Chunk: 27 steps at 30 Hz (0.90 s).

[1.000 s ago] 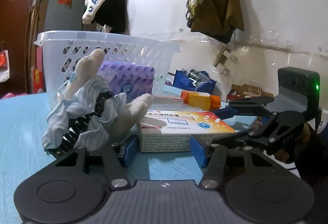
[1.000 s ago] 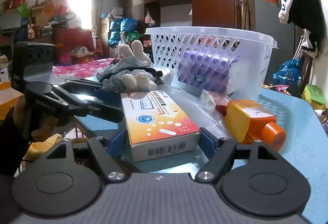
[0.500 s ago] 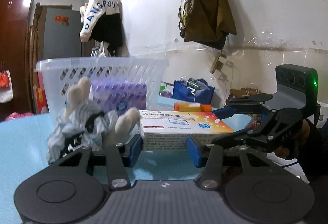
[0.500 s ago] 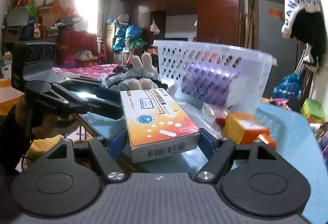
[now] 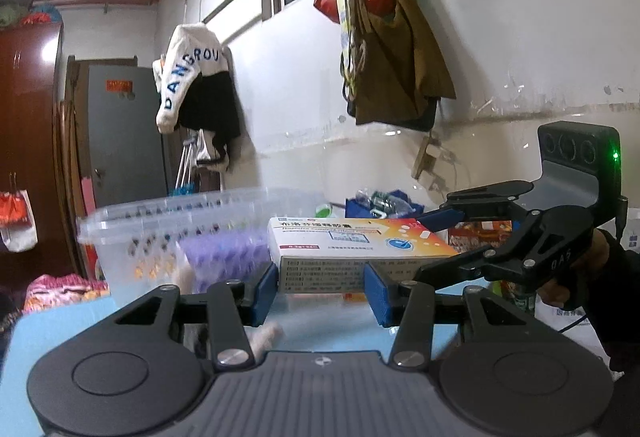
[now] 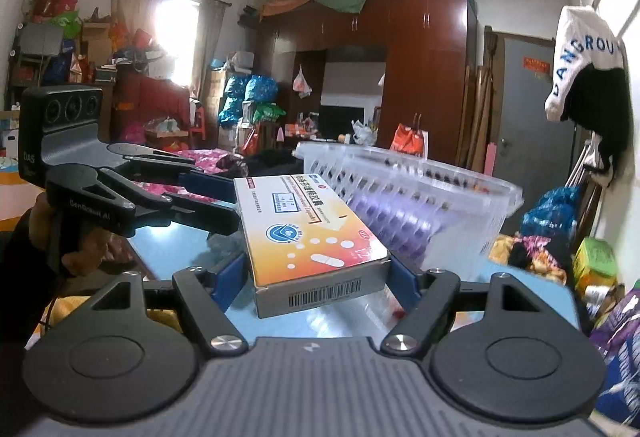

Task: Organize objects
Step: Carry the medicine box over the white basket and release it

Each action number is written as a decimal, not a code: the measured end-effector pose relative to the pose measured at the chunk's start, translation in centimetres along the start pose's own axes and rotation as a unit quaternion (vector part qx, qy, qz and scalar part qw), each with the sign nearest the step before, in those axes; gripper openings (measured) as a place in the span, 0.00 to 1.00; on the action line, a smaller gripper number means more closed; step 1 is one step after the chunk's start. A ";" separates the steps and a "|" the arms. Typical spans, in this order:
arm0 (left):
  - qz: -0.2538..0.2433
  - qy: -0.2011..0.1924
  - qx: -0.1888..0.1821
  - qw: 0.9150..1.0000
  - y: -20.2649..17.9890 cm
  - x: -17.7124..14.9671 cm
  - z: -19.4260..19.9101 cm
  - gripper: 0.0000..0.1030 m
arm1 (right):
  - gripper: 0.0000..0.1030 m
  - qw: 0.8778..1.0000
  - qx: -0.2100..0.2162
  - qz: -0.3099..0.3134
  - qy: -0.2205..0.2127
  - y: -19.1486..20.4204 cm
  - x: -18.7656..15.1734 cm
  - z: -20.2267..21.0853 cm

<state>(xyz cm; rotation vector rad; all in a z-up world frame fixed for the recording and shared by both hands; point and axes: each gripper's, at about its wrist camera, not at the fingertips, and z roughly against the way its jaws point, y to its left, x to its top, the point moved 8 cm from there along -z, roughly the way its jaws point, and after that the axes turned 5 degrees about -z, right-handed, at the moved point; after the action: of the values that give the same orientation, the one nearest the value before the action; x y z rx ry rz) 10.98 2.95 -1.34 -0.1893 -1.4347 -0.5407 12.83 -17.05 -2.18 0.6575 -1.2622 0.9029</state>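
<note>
A white and orange medicine box is held in the air between both grippers. My right gripper is shut on its barcode end. My left gripper is shut on a long side of the same box. The other gripper shows in each view, at the right and at the left. A white slotted basket with a purple thing inside stands on the blue table beyond the box; it also shows in the right wrist view.
The blue table lies below. Clothes and bags hang on the white wall behind. A dark wardrobe and cluttered shelves fill the far room. Bags and packets lie at the table's right.
Both grippers have lifted the medicine box off the table, up to about basket rim level. The stuffed toy and orange bottle have dropped out of view.
</note>
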 end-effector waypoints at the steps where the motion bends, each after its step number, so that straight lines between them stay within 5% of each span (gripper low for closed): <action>1: -0.005 -0.003 0.002 1.000 0.1 0.5 0.0 0.50 | 0.75 1.000 0.000 0.002 -0.002 -0.2 0.5 0.0; 15: -0.014 -0.022 0.036 0.999 7.9 10.6 -4.8 0.50 | 0.75 1.000 0.005 0.012 -0.017 -4.9 10.8 -6.1; 27: 0.050 0.046 0.046 0.997 14.1 7.2 -12.9 0.50 | 0.75 0.999 0.002 -0.026 0.038 -9.6 7.8 -13.3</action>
<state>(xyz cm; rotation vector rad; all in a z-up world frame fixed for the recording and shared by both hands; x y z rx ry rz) 29.25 7.80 6.46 -0.1585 -1.3498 -0.3957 28.28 -9.23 3.32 0.6511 -1.1716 0.8804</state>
